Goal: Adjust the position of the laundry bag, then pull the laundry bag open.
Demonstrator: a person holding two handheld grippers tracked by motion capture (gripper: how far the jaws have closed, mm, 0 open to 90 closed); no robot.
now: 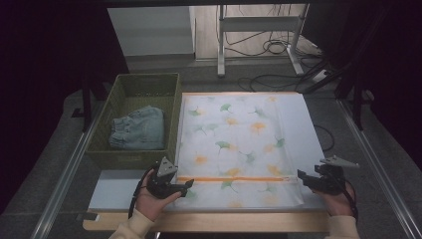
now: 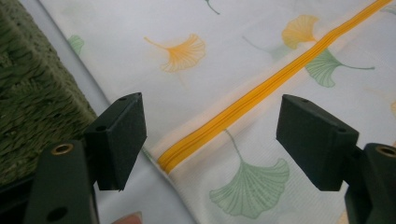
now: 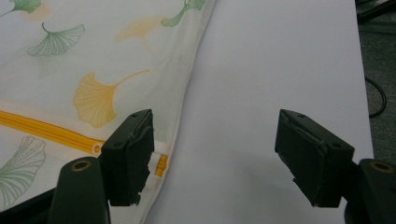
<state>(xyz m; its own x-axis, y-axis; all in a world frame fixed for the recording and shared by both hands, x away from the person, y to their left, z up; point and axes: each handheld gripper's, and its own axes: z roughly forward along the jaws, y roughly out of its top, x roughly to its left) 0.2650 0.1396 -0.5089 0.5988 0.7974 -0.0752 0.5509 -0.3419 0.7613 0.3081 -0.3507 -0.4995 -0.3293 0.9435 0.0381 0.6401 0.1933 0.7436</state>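
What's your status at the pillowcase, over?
Left gripper open at zipper's left end. Right gripper open at pillowcase's right edge. Nothing gripped; green basket alongside.

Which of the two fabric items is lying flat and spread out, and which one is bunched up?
The ginkgo-leaf cover with the yellow zipper lies flat on the table. The blue denim garment is bunched up inside the green basket.

This looks like a lab or test room set up for recording, not a home. The white table (image 1: 318,144) stands on grey carpet (image 1: 50,164), with dark curtains (image 1: 45,59) hanging on both sides. Black cables (image 1: 271,47) lie in loops on the floor by a metal stand (image 1: 259,30). Long metal rails (image 1: 64,179) run along the table's sides.
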